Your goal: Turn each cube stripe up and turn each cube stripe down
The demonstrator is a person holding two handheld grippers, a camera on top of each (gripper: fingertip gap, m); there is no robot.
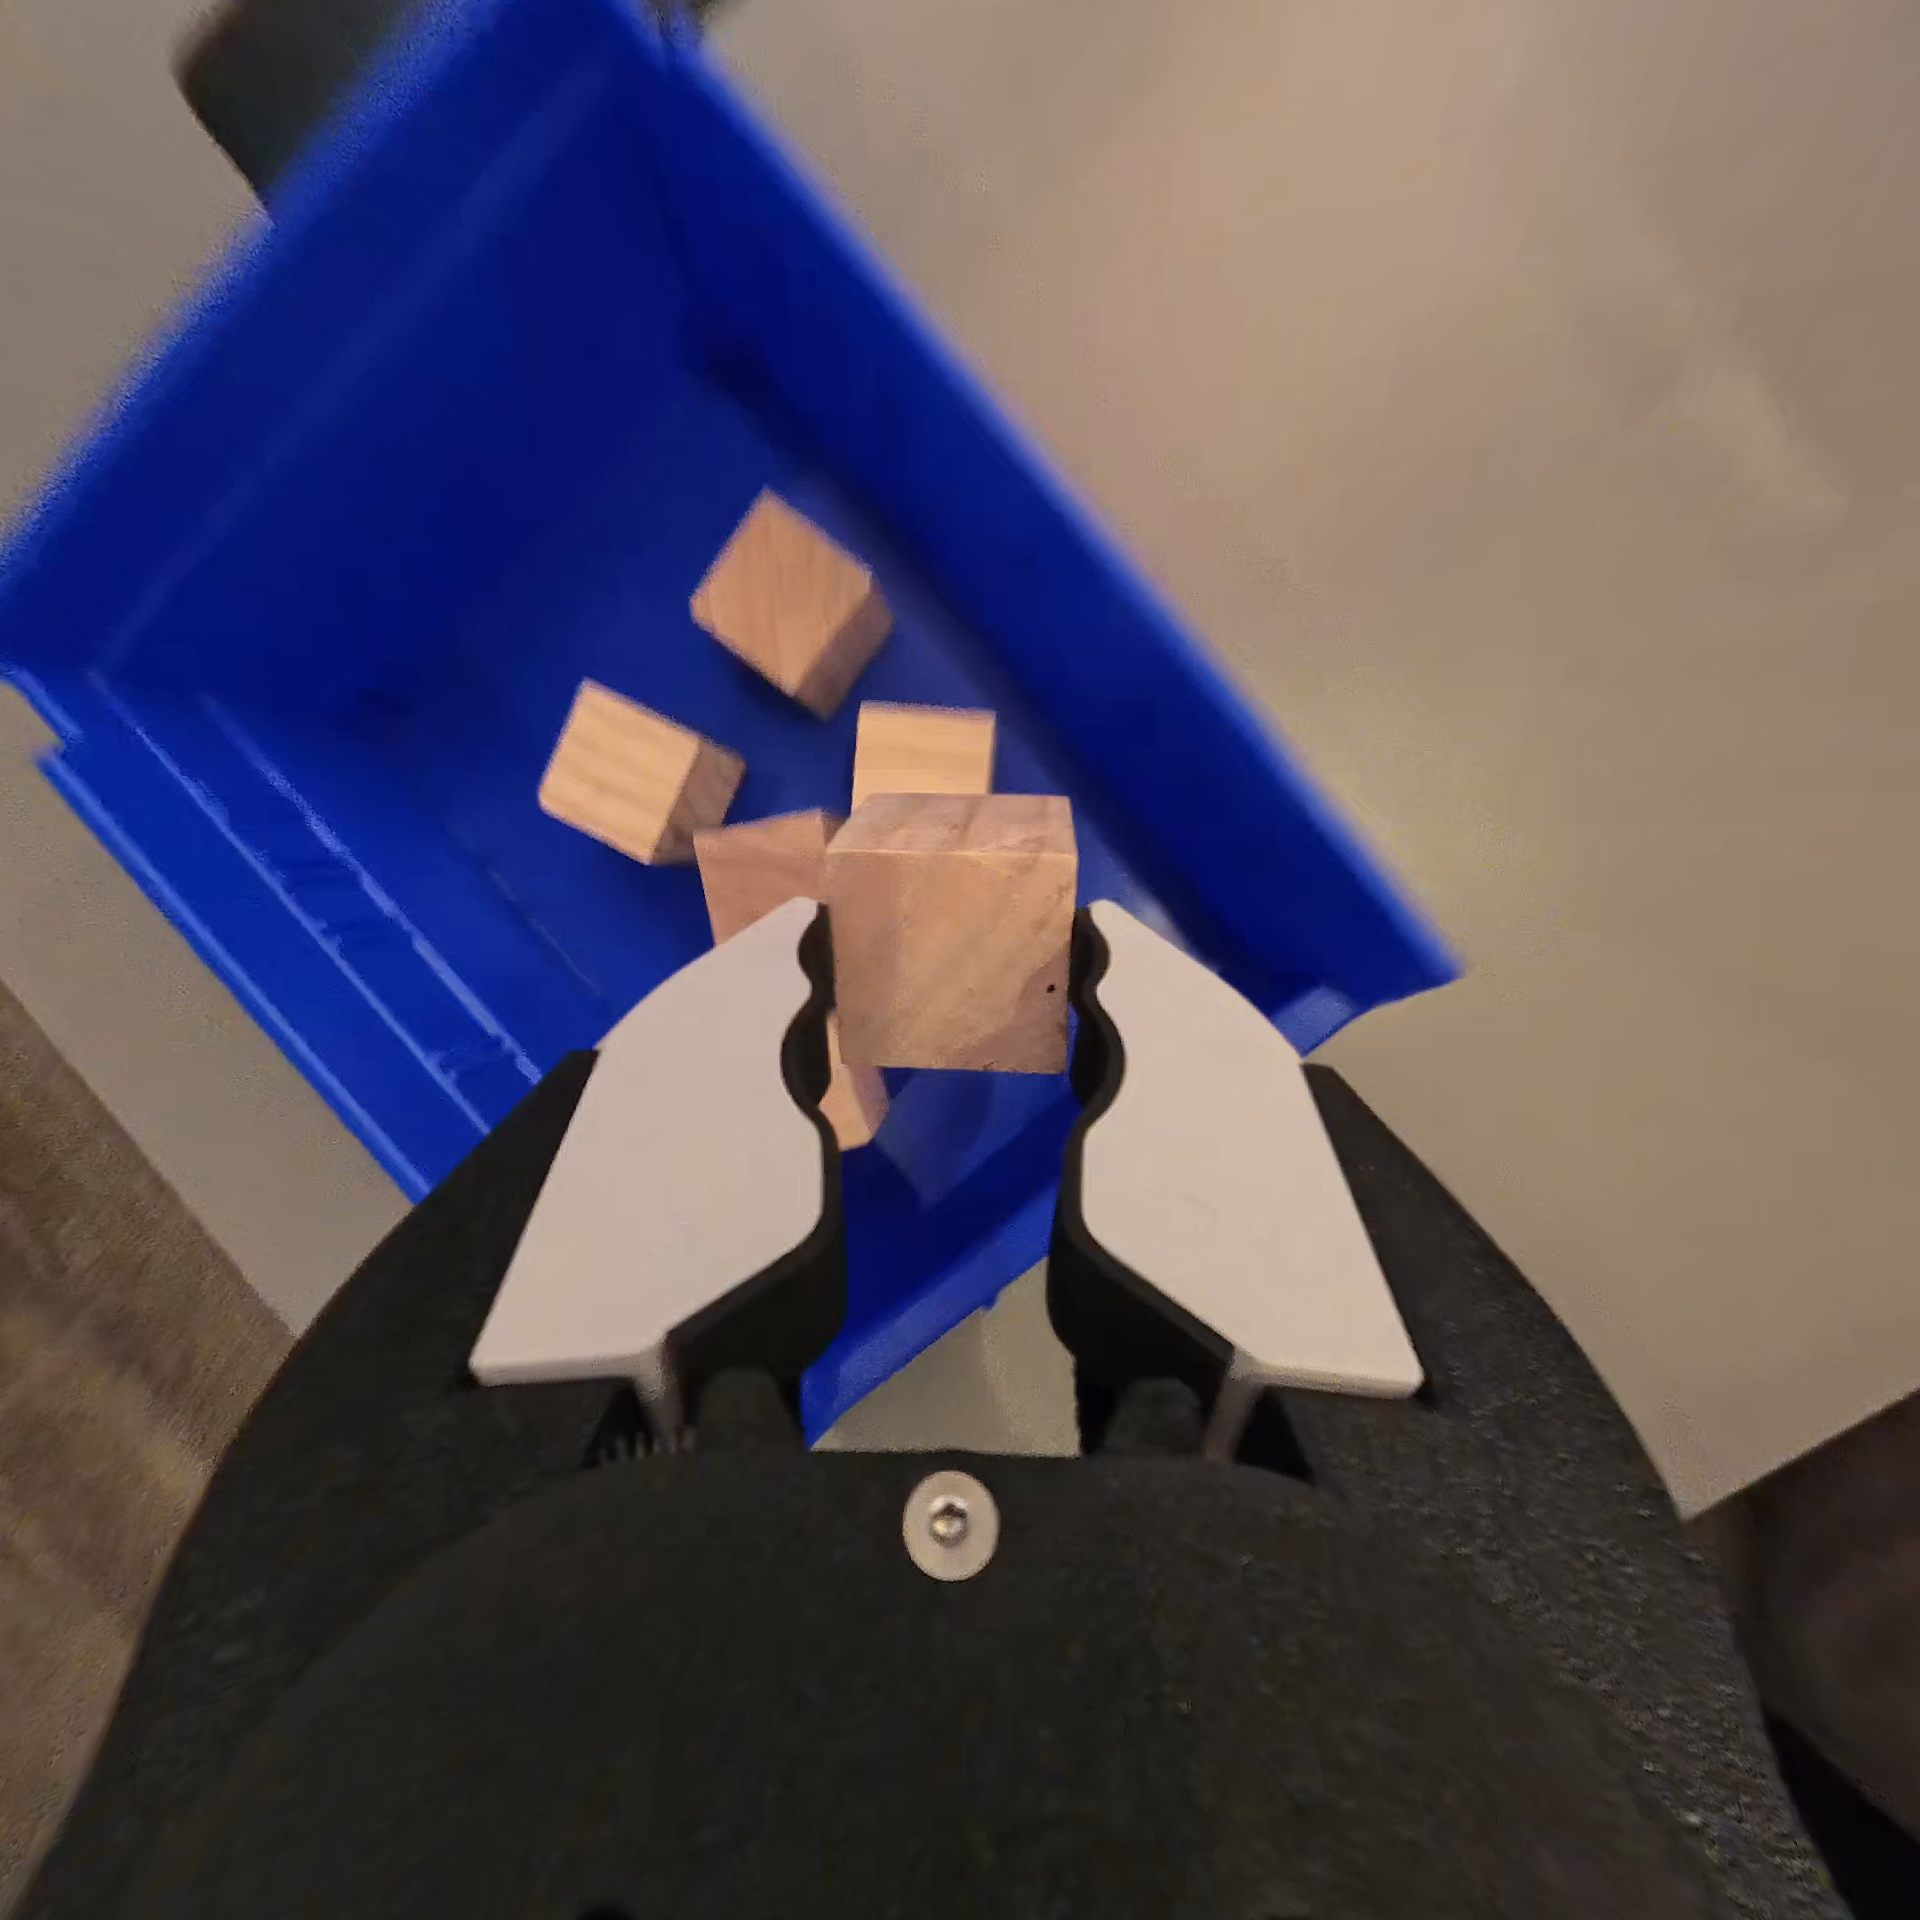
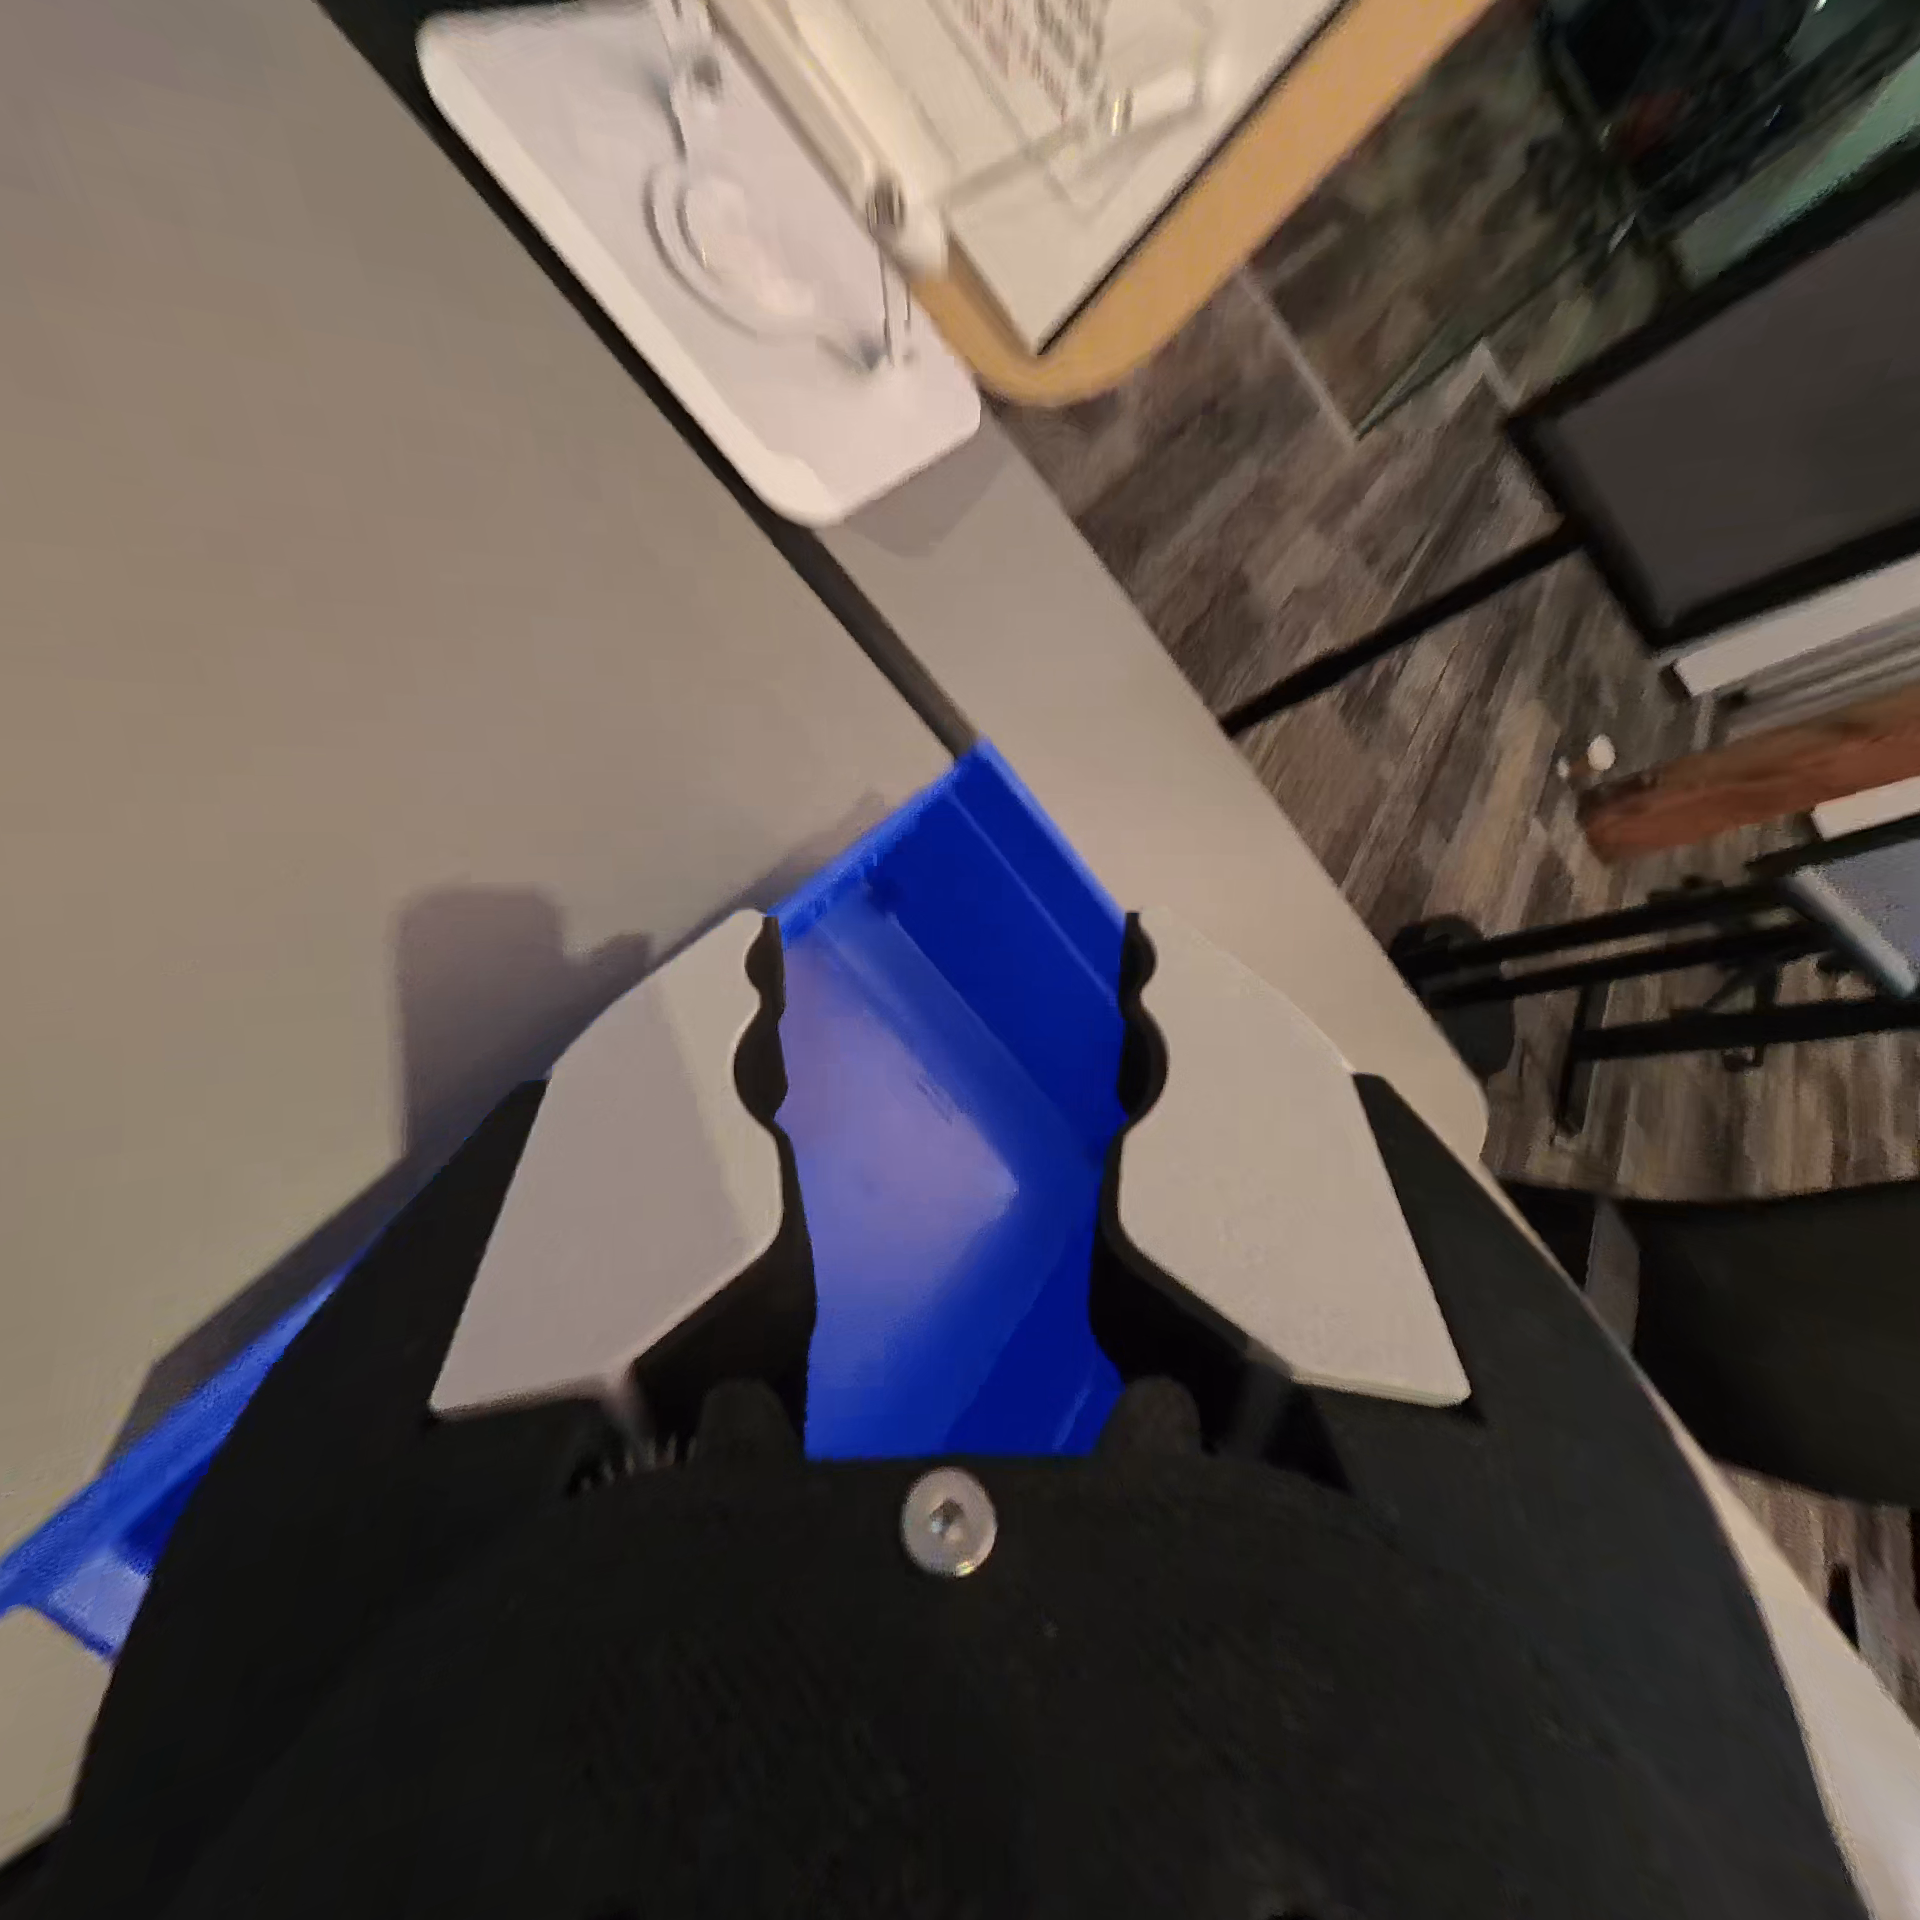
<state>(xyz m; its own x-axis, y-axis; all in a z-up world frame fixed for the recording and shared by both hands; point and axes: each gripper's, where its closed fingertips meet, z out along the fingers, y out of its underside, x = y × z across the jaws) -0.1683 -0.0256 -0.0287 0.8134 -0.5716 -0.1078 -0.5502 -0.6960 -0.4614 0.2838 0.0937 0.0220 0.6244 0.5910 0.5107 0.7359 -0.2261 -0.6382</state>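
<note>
- Left gripper: fingers pinch a wooden cube by two opposite sides, holding it above the inside of the blue bin. No stripe on the cube faces turned to the camera.
- Just under the held cube: a bit of another cube shows below the left finger, on the bin floor.
- Further into the bin: four loose cubes. One sits right behind the left fingertip, one behind the held cube, one to the left, and one farthest back. All are plain wood on their visible faces.
- The bin stands on a pale grey table.
- Right gripper: fingers spread apart, nothing between them, poised over a corner of the bin.
- Far end of the table: a white tray, blurred.
- Beyond the table edge: wood-pattern floor.
</note>
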